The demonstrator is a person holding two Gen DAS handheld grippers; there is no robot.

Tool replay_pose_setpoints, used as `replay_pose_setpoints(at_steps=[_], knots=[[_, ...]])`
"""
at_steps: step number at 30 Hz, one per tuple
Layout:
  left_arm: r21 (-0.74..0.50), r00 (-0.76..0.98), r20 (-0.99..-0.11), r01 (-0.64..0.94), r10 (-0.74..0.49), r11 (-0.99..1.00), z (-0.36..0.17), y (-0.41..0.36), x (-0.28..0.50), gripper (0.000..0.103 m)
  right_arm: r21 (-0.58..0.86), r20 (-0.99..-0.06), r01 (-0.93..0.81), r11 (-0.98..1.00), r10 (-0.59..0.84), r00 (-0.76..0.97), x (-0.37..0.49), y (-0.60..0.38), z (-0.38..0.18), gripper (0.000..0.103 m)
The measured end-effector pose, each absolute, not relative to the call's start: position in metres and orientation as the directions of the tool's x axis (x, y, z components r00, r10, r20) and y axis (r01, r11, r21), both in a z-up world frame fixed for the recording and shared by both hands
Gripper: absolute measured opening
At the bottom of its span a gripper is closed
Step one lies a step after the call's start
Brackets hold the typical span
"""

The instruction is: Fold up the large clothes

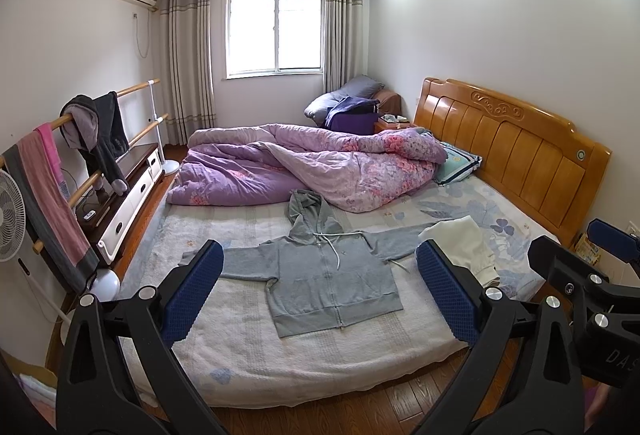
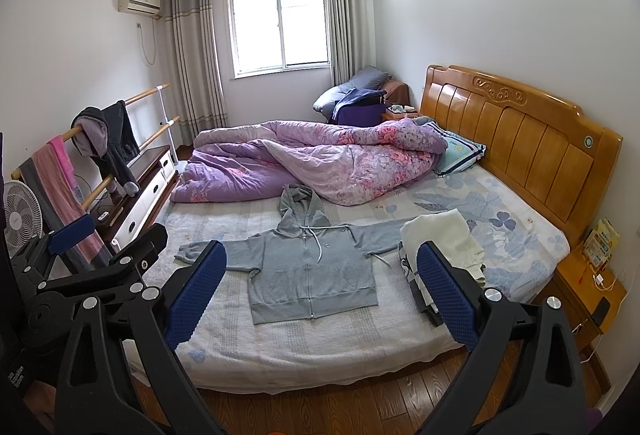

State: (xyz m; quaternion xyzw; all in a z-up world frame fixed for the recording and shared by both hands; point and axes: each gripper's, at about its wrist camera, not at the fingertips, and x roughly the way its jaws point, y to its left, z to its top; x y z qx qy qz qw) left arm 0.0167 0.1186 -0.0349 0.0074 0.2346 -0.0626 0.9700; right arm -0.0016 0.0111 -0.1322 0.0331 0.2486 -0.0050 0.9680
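A grey zip hoodie (image 1: 328,283) lies flat and face up on the bed (image 1: 320,367), sleeves spread out and hood pointing to the far side. It also shows in the right wrist view (image 2: 312,275). My left gripper (image 1: 320,291) is open and empty, held back from the bed's near edge. My right gripper (image 2: 320,291) is open and empty too, also short of the bed. The right gripper shows at the right edge of the left wrist view (image 1: 576,259). The left gripper shows at the left of the right wrist view (image 2: 108,239).
A stack of folded clothes with a cream one on top (image 2: 440,243) lies right of the hoodie. A crumpled purple floral quilt (image 2: 312,163) fills the far half of the bed. A wooden headboard (image 2: 520,127) is at right, with a nightstand (image 2: 588,287). A clothes rail (image 2: 100,151), cabinet and fan (image 2: 20,223) stand left.
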Motion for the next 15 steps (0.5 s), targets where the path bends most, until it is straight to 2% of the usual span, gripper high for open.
replay_pose_setpoints(at_steps=[15], knots=[[-0.011, 0.883, -0.455, 0.124, -0.116, 0.992, -0.0352, 0.1187, 0.0164, 0.098, 0.065, -0.483, 0.026, 0.998, 0.009, 0.876, -0.0013, 0.0091, -0.1322, 0.093]])
